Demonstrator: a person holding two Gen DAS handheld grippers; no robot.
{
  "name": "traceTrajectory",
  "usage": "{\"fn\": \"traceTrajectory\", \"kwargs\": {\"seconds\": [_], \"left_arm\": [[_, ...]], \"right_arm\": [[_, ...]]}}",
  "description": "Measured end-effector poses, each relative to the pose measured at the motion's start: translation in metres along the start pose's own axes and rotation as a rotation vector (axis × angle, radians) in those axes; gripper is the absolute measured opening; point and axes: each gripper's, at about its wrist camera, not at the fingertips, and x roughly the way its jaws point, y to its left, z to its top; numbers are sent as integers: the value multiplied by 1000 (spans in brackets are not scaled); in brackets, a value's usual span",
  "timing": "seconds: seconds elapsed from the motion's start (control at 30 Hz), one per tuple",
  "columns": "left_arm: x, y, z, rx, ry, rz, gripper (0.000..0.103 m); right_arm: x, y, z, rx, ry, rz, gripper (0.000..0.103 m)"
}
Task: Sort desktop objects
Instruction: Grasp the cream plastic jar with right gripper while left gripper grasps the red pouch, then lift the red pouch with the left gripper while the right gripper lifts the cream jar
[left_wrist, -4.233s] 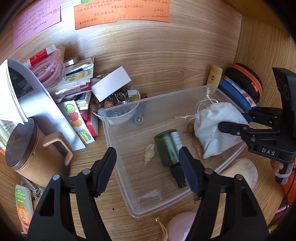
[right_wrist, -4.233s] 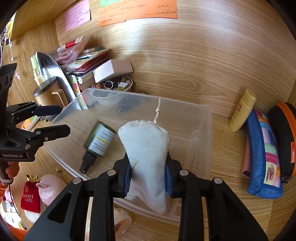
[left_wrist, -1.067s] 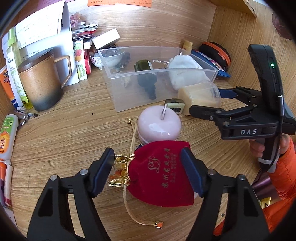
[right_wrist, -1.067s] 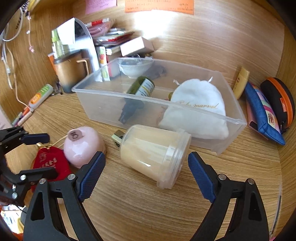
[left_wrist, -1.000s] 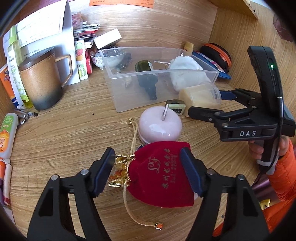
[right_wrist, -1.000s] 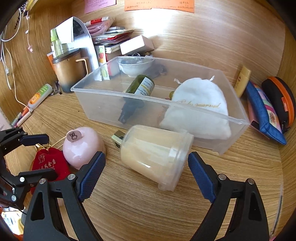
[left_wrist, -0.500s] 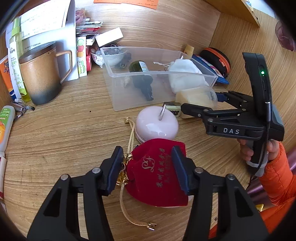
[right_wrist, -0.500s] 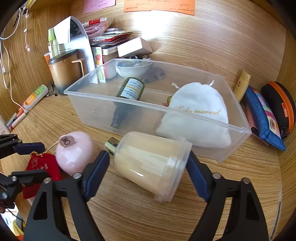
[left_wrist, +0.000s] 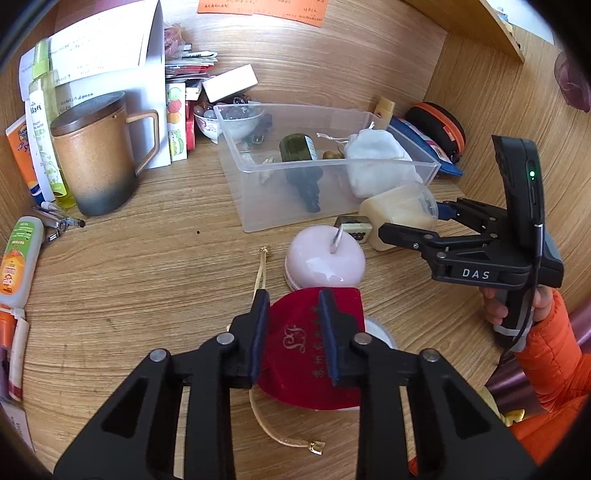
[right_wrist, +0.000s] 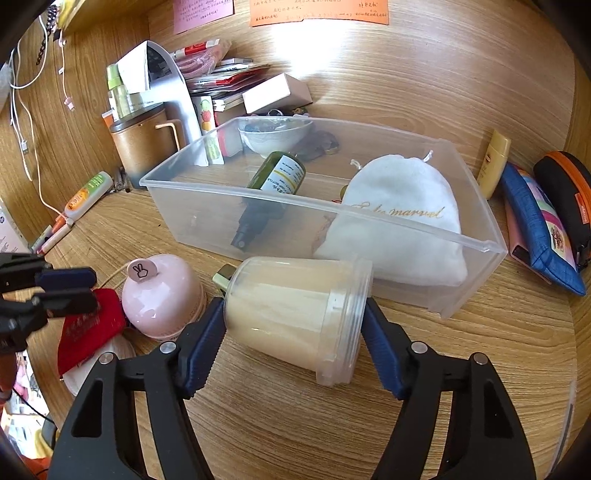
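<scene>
My left gripper (left_wrist: 293, 332) is shut on a red velvet drawstring pouch (left_wrist: 306, 350) and pinches it just above the desk; it also shows in the right wrist view (right_wrist: 62, 291). My right gripper (right_wrist: 291, 332) has closed onto a clear plastic jar (right_wrist: 295, 310) of cream-coloured contents lying on its side in front of the clear plastic bin (right_wrist: 480, 243). The bin holds a white drawstring bag (right_wrist: 399, 221), a dark green bottle (right_wrist: 273, 184) and small bits. A pink round object (left_wrist: 325, 258) sits between the pouch and the jar.
A brown lidded mug (left_wrist: 96, 155), papers and tubes stand at the left. A white bowl of trinkets (left_wrist: 229, 123) and a white box sit behind the bin. A yellow tube (right_wrist: 493, 162), blue pencil case (right_wrist: 539, 225) and black-orange case (right_wrist: 569, 184) lie right.
My left jaws have closed from wide open onto the red pouch. My right jaws have narrowed onto the jar. Earlier the white bag was set down in the bin.
</scene>
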Motion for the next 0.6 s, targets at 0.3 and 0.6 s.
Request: {"fn": "traceTrajectory", "kwargs": {"seconds": [0.3, 0.6], "left_arm": [[4, -3, -11, 12, 45, 52, 76], [14, 3, -16, -40, 68, -10, 80]], "right_arm": [[0, 0, -1, -7, -7, 0, 68], [-4, 2, -6, -23, -10, 0, 66]]}}
